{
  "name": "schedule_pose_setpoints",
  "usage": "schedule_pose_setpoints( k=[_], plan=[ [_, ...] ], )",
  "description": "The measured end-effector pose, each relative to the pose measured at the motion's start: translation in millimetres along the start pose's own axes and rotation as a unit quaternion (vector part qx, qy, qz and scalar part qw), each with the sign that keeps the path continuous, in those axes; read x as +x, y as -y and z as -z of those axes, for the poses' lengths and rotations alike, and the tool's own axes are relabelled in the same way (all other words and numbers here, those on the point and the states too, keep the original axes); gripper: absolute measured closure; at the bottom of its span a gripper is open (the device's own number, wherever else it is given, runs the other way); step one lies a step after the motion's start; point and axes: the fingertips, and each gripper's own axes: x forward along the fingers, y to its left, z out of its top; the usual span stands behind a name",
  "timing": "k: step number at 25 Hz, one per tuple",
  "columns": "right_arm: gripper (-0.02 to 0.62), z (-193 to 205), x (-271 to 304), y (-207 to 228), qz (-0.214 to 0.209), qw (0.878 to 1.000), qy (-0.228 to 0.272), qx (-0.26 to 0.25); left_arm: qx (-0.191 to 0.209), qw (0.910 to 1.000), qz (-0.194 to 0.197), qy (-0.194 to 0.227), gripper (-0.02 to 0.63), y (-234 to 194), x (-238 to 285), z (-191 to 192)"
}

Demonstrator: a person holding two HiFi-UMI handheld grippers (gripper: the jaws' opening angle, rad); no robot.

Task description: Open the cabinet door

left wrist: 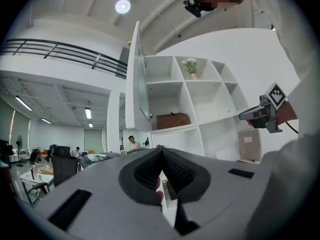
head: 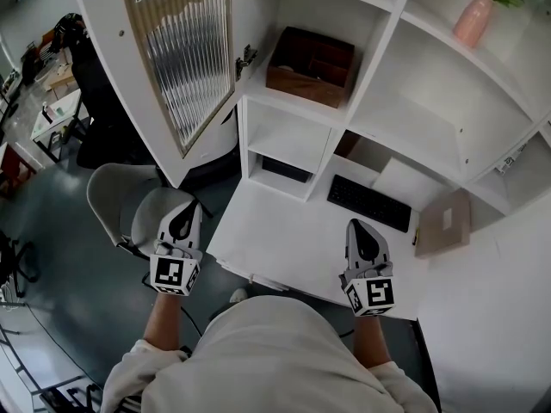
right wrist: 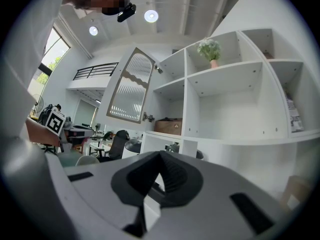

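Left gripper [head: 182, 217] and right gripper [head: 361, 230] are both clenched on nothing, near the white desk's [head: 284, 231] front edge. Past them lies a keyboard [head: 368, 202]. Farthest, the cabinet door [head: 185, 50] stands swung open leftward, beside a wooden box [head: 310, 65].

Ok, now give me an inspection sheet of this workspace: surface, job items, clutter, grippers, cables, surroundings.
Surface: white desk top below the shelves, mostly bare.
Job's things: white-framed cabinet door with ribbed glass stands swung wide open.
Clutter: brown wooden box in the opened compartment; black keyboard on the desk; brown flat board at the desk's right edge; pink vase with a plant on an upper shelf.
Grippers: left gripper and right gripper both shut, empty, clear of the door.
Cables: thin dark cable on the floor.
Surroundings: grey chair by the desk; open office beyond.
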Motion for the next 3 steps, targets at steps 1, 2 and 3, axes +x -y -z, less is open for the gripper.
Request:
schedule_pose_setpoints(
  k=[1,2,3],
  plan=[
    [0.592,0.0,0.0,0.3,0.0,1.0,0.0,0.0,0.001,1.0,0.001,-0.001,0.606,0.4,0.2,0.2],
    [0.592,-0.1,-0.1,0.6,0.0,1.0,0.0,0.0,0.001,1.0,0.001,-0.001,0.606,0.9,0.4,0.4],
    [0.592,-0.1,-0.2,1.0,0.0,1.0,0.0,0.0,0.002,1.0,0.002,-0.002,0.606,1.3,0.5,0.6]
  ],
)
